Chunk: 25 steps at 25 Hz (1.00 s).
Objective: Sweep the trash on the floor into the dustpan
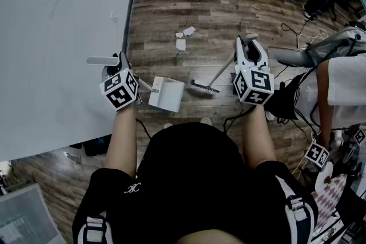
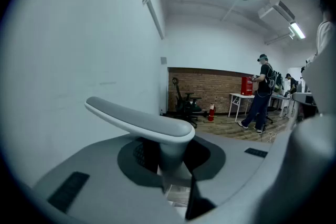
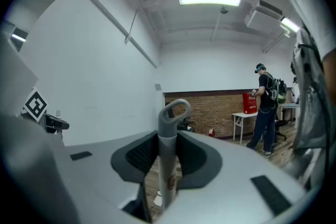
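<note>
- Wall (image 1: 57, 37) is running close along my left side, and the grey dustpan handle (image 2: 139, 120) is poking toward it. If I am swinging left while reaching forward, the handle could be knocking the wall and twisting in my grip.
- Floor (image 1: 229, 3) is carrying loose cables (image 1: 297, 37) off to my right, and a wide backswing could be snagging them.
- Dustpan (image 1: 167, 94) is sitting just ahead of me, between my hands. My left gripper (image 1: 117, 66) is pinching its handle, jaws nearly pressed together on the stem. I cannot tell whether its lip is lying flat; if it is tilting, scraps could be sliding underneath.
- Broom head (image 1: 204, 87) is resting just beside the dustpan, and my right gripper (image 1: 250, 43) is clamping the thin broom handle (image 3: 168, 139). I am judging that round shaft likely to be rolling between the pads under a hard push.
- Trash (image 1: 184, 37), a few paper scraps, is lying well ahead of both tools, near the wall's foot. Being light, they could be fluttering away from a fast stroke.
</note>
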Each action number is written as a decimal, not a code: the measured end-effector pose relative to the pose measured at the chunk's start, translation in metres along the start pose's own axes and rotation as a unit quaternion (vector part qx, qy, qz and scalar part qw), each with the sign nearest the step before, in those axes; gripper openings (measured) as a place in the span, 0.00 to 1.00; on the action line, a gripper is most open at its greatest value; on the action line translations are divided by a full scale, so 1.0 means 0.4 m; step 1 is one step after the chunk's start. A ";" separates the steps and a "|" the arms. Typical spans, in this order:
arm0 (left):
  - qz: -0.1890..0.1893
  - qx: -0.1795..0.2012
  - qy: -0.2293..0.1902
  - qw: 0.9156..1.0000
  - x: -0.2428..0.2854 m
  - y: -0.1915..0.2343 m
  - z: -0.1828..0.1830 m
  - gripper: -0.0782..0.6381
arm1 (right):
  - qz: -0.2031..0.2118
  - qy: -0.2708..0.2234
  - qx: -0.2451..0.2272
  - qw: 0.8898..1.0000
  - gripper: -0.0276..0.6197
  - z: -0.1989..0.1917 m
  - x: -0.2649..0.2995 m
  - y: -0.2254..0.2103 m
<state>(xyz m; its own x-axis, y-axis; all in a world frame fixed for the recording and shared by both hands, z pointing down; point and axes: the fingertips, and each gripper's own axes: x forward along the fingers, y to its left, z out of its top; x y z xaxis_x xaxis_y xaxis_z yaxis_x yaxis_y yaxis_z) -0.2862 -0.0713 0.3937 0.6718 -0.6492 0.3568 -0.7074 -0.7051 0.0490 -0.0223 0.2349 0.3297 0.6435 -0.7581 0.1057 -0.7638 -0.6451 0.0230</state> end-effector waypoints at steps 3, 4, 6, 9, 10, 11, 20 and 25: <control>-0.001 0.000 -0.001 1.000 -0.006 -0.019 -0.007 0.21 | 0.008 0.000 0.001 1.000 0.21 -0.009 0.003 -0.007; -0.001 0.000 -0.002 1.000 -0.007 -0.028 -0.007 0.21 | 0.011 -0.002 0.001 1.000 0.21 -0.009 0.004 -0.013; 0.002 0.000 -0.002 1.000 -0.008 -0.048 -0.005 0.21 | 0.018 -0.005 0.000 1.000 0.21 -0.004 0.009 -0.030; 0.004 -0.002 -0.002 1.000 -0.006 -0.076 -0.004 0.21 | 0.026 -0.006 0.000 1.000 0.21 -0.001 0.017 -0.056; 0.006 -0.003 -0.001 1.000 -0.002 -0.082 -0.005 0.21 | 0.028 -0.006 0.001 1.000 0.21 0.000 0.020 -0.065; 0.008 -0.006 0.000 1.000 0.003 -0.086 -0.006 0.21 | 0.030 -0.006 0.002 1.000 0.21 0.001 0.024 -0.074; 0.065 -0.055 -0.005 0.996 0.022 -0.099 0.012 0.22 | 0.065 -0.003 -0.004 0.998 0.21 0.001 0.060 -0.148; 0.062 -0.082 -0.003 0.995 0.076 -0.127 0.026 0.22 | 0.064 0.015 -0.007 0.998 0.21 -0.021 0.116 -0.192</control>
<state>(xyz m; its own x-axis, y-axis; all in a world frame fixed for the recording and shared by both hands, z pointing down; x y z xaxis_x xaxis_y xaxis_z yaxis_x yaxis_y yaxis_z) -0.2276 -0.0581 0.3925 0.5783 -0.7302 0.3640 -0.8108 -0.5638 0.1571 0.0658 0.2502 0.3413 0.5386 -0.8311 0.1389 -0.8407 -0.5411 0.0220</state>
